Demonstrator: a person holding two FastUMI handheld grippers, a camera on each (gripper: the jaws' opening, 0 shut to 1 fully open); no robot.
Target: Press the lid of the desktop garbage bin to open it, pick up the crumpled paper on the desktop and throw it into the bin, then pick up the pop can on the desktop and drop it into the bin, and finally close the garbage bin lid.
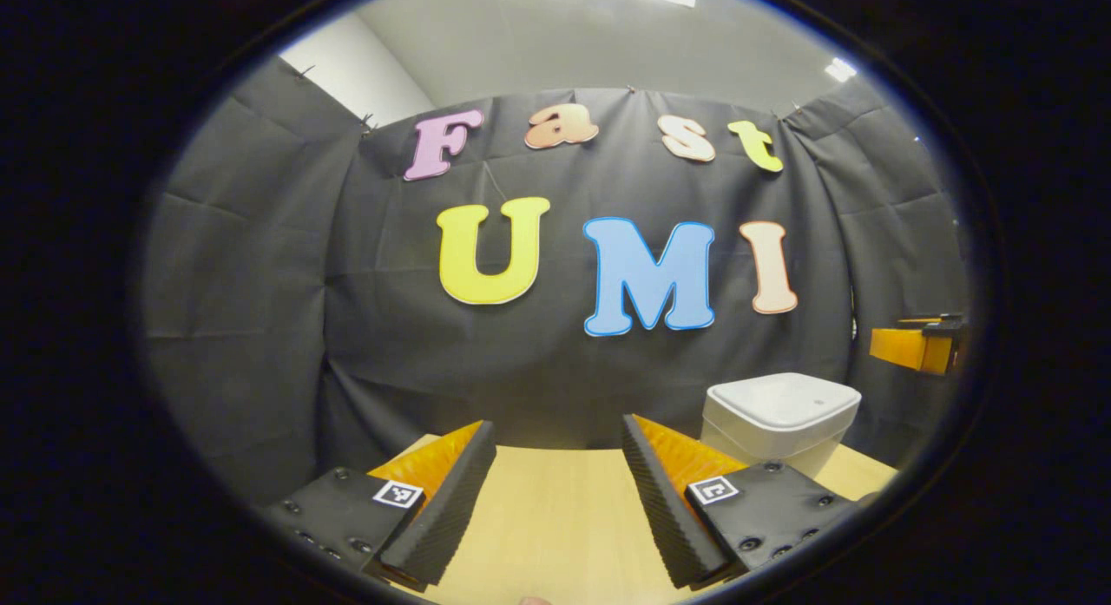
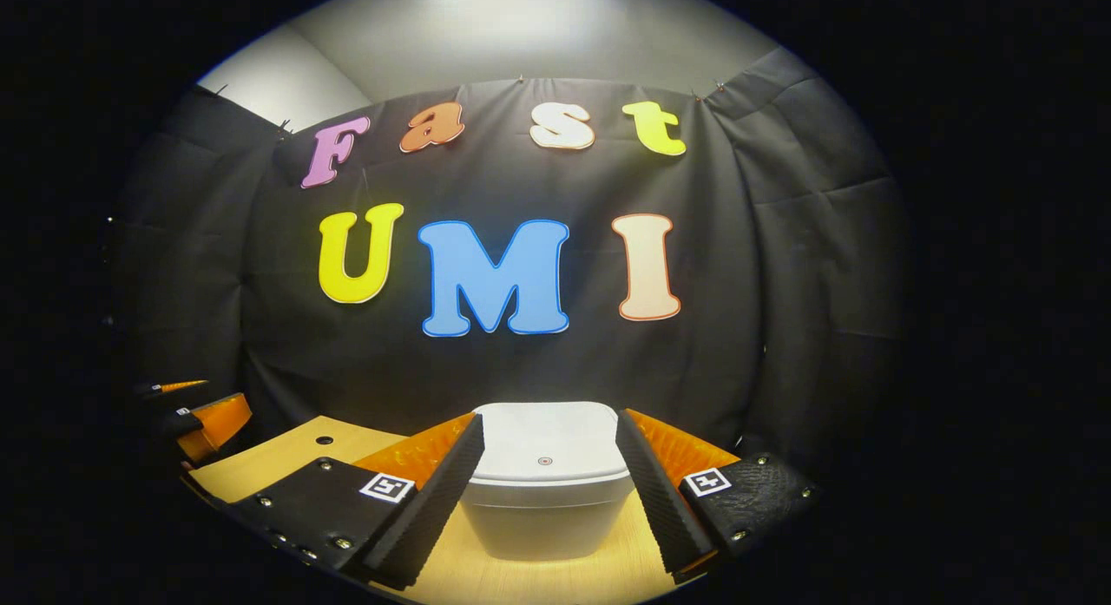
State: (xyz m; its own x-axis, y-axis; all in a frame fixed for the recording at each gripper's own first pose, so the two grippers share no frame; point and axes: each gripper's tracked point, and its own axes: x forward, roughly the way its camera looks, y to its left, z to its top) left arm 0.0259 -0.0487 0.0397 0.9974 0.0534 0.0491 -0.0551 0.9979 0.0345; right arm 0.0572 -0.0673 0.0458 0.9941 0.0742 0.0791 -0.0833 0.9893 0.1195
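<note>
At the bottom of the right gripper view, the right gripper (image 2: 548,483) hangs with jaws released, framing the white garbage bin (image 2: 547,518) on the wooden bench (image 2: 286,453), its lid (image 2: 545,440) closed. Low in the left gripper view, the left gripper (image 1: 560,492) is likewise spread, grasping nothing, the bin at lower right. The task appears unstarted: lid unpressed, paper and can still to be binned.

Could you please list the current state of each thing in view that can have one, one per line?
garbage bin: upright on the table, standing beyond the right gripper's spread fingers.
bin lid: closed, not yet pressed.
left gripper: open, holding nothing, over the table.
right gripper: open, holding nothing, aimed at the bin.
</note>
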